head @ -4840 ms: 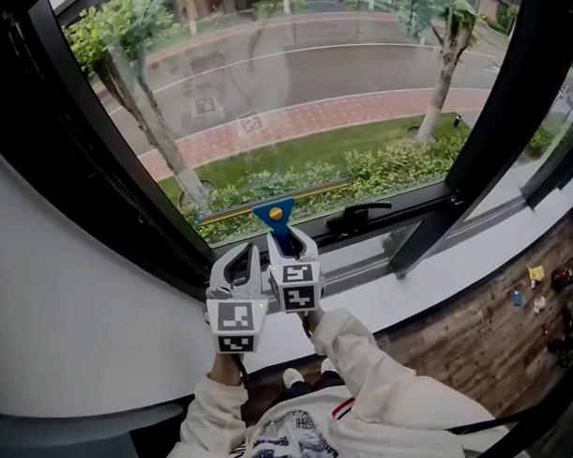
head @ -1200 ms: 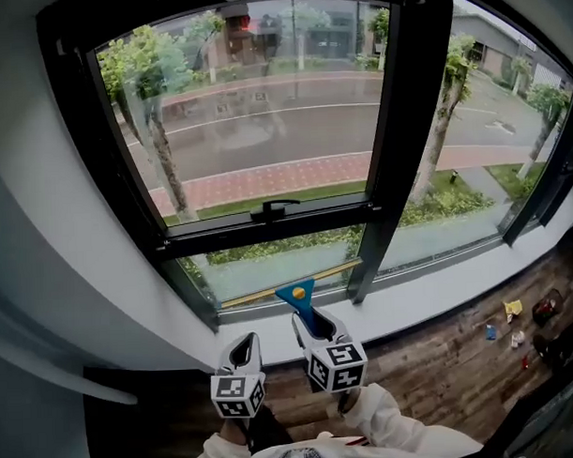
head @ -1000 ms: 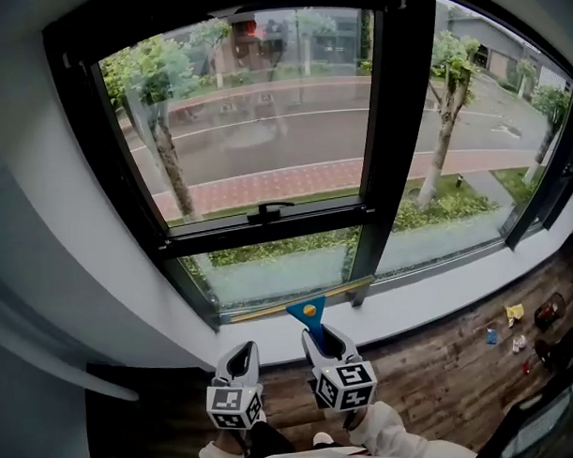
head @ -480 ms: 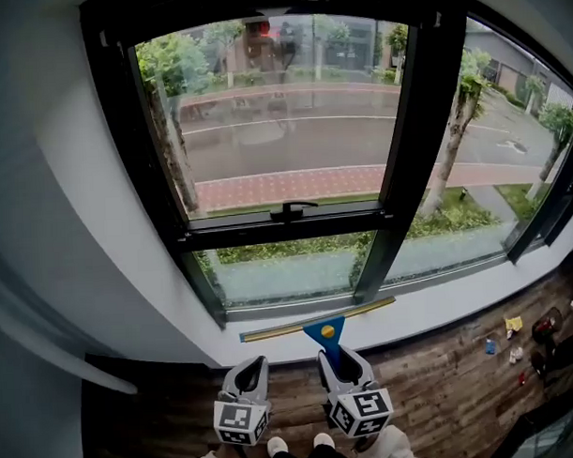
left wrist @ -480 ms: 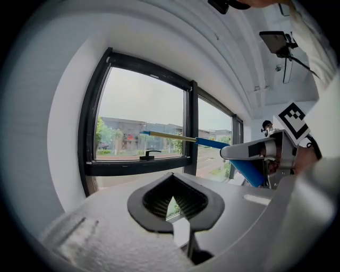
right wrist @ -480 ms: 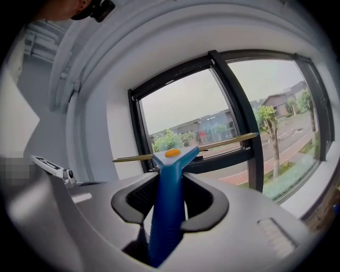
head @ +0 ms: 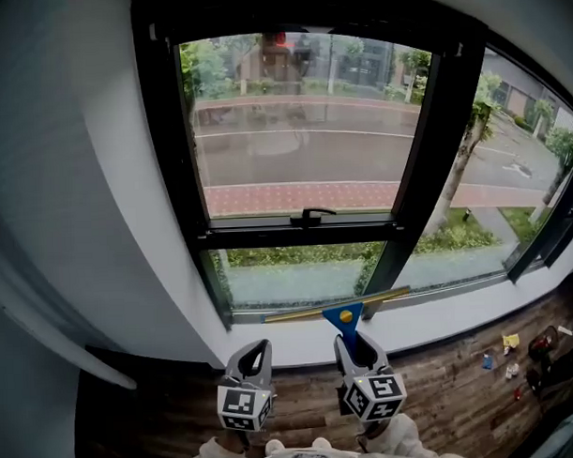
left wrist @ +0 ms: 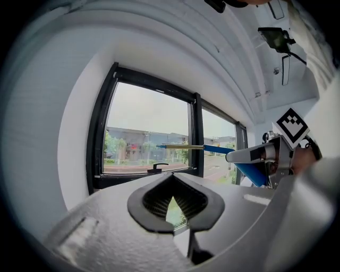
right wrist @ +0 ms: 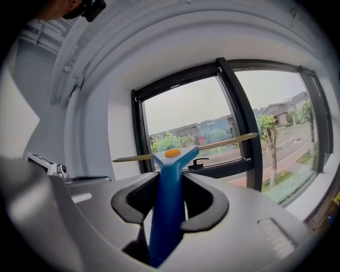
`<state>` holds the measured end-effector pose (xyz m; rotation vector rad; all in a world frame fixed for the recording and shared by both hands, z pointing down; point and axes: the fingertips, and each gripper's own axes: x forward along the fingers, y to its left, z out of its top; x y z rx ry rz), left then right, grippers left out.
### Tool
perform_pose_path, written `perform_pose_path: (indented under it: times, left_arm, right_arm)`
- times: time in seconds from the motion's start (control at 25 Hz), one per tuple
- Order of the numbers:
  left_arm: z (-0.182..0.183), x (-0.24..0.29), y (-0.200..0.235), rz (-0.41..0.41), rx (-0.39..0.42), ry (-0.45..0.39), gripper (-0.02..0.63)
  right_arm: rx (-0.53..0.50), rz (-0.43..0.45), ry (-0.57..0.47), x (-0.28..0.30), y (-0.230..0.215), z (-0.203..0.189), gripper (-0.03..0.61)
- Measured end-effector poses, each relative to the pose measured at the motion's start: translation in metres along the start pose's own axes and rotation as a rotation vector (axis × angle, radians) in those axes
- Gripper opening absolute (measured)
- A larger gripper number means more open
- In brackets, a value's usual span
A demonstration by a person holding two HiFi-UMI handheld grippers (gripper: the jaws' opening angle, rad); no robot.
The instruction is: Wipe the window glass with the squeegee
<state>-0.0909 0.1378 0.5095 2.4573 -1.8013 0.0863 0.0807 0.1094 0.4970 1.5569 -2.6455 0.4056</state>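
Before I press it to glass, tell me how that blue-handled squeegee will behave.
Probably stiff and light: the blue-handled squeegee holds its long thin brass-coloured blade straight. Held only by its handle in the right hand-held gripper, it may twist if one end drags.

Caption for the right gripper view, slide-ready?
Right tongs grip the blue squeegee by its handle, blade spanning the view before the black-framed window.

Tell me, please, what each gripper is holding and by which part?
The right gripper grips the squeegee by its blue handle; the left gripper is shut on nothing.
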Motion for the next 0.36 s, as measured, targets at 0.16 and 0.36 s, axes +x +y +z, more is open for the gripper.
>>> perform_pose_path:
  times: [0.16, 0.36]
  left_arm:
    - [0.0046, 0.0037, -0.0017, -0.004, 0.002, -0.006, 0.0]
    - [0.0075, 0.0071, -0.0069, 0.001, -0.01, -0.024, 0.0]
  right_arm:
    - [0.004, 0.003, -0.004, -0.0008, 0.0004, 0.0016, 0.14]
    - [0.008, 0.008, 0.002, -0.0006, -0.0047, 0.0008, 0.14]
